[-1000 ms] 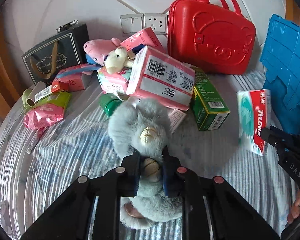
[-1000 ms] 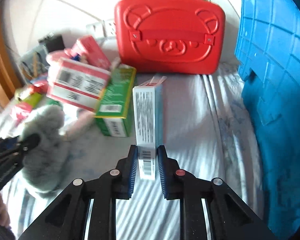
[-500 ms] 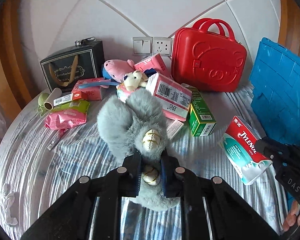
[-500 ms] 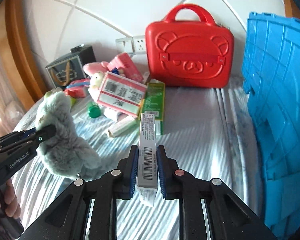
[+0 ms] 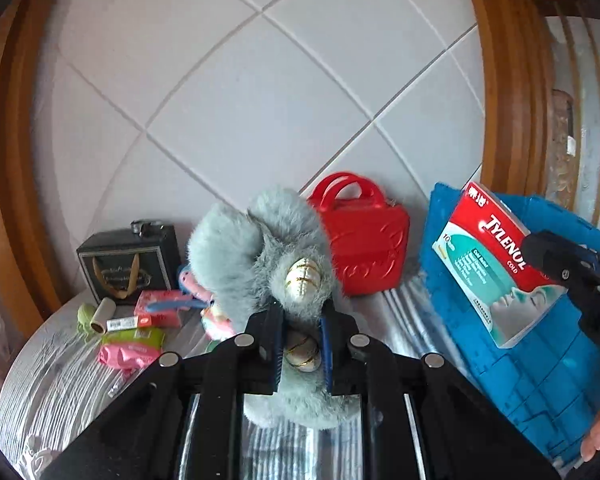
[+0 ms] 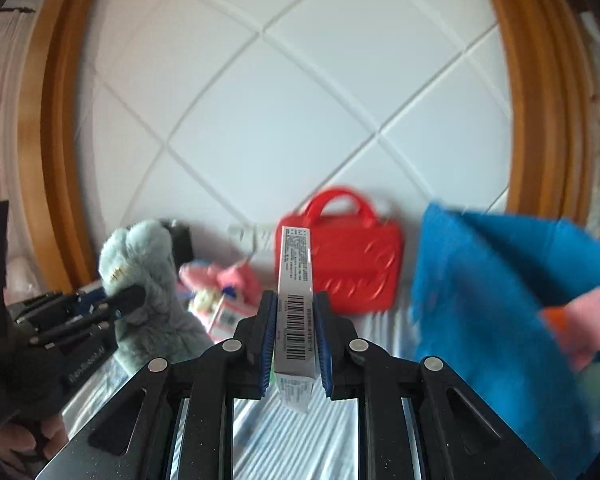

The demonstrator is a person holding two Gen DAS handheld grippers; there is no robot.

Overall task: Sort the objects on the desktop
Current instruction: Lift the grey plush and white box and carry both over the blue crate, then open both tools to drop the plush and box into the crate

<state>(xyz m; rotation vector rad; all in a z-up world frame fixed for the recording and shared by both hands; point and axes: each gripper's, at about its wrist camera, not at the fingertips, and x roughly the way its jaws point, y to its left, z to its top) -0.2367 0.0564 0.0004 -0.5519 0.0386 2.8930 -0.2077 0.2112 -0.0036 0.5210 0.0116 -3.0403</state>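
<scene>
Left wrist view: left tool (image 5: 300,344), clenched on the fluffy grey plush toy (image 5: 268,252), has risen well clear of the striped tabletop (image 5: 60,364) since a second ago. Clutter sits far below; blue plastic crate (image 5: 520,360) stands right, room between.

Right wrist view: right tool (image 6: 294,340) grips the red-and-teal Tylenol box (image 6: 296,280), also lifted. Crate rim close right, blurred; red suitcase (image 6: 360,268) behind. Likely both head for binning.
</scene>
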